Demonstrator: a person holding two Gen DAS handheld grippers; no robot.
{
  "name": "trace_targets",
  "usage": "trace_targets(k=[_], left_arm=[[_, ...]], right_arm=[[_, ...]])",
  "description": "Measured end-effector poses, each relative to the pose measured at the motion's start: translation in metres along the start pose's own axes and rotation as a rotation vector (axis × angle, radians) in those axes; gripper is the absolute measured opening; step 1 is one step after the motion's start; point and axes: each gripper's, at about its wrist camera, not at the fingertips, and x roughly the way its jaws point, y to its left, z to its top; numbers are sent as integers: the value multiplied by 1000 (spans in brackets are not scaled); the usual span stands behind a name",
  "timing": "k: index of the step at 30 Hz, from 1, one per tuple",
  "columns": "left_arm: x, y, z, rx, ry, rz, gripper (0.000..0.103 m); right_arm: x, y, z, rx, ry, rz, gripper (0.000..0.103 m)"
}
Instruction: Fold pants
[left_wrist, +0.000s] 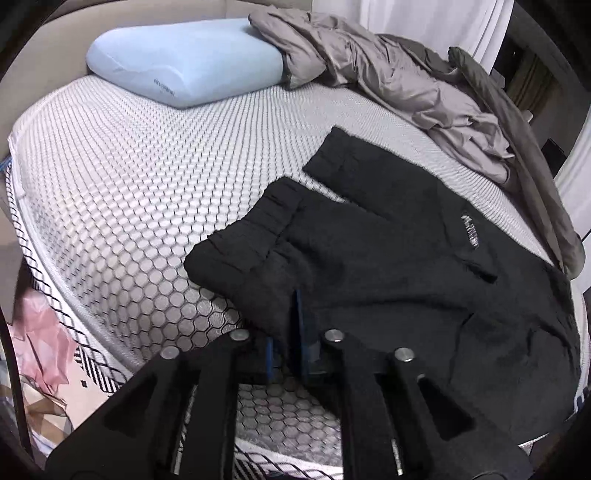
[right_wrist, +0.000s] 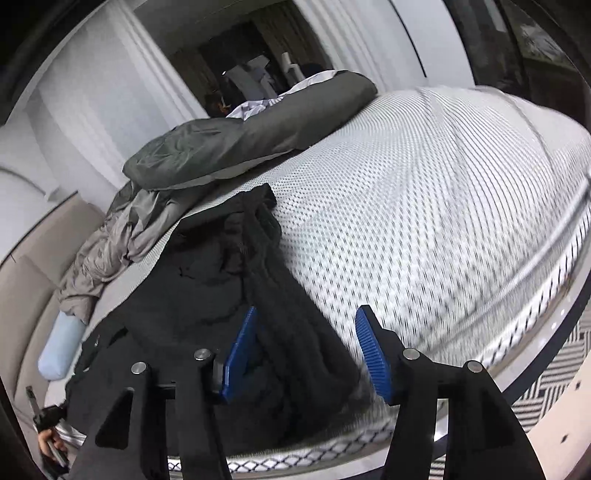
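While the black pants (left_wrist: 388, 258) are lying spread on the bed (left_wrist: 122, 206) near its front edge, both grippers are working the near side of the cloth. Left gripper (left_wrist: 288, 332) is sitting w/ its fingers almost together, a thin fold of the pant edge caught in the narrow gap, prob. to keep that side lifted for a fold. Right gripper (right_wrist: 306, 354) is hanging w/ its fingers spread about halfway, straddling a bunched leg w/o the pads pressing on it, so it looks like a release or a re-grip. Pants' long axis is running roughly along the bed's front edge; in the left view the two elastic ends are pointing away toward the blue pillow (left_wrist: 181, 62), grey blanket (left_wrist: 388, 81) heaped well behind.
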Motion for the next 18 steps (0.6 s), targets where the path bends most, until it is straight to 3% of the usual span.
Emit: trace_targets(k=[3, 4, 5, 7, 12, 15, 17, 18], left_arm=[[-26, -17, 10, -3, -37, -83, 59], [-36, -29, 11, 14, -56, -91, 84], [-43, -37, 12, 31, -74, -90, 97], [-61, -65, 12, 111, -124, -85, 102], [-90, -129, 7, 203, -180, -109, 102], [-91, -163, -10, 250, -188, -118, 102], [-87, -185, -25, 292, -192, -109, 102], [-84, -194, -31, 316, -188, -107, 102]], right_arm=[[13, 22, 28, -80, 20, 15, 70], [21, 31, 36, -97, 32, 24, 73], [29, 37, 47, -116, 46, 39, 75], [55, 51, 68, -136, 79, 61, 83], [137, 75, 110, -178, 198, 55, 84], [188, 79, 128, -187, 265, -7, 84], [215, 79, 135, -159, 320, -3, 81], [229, 78, 137, -142, 373, 13, 69]])
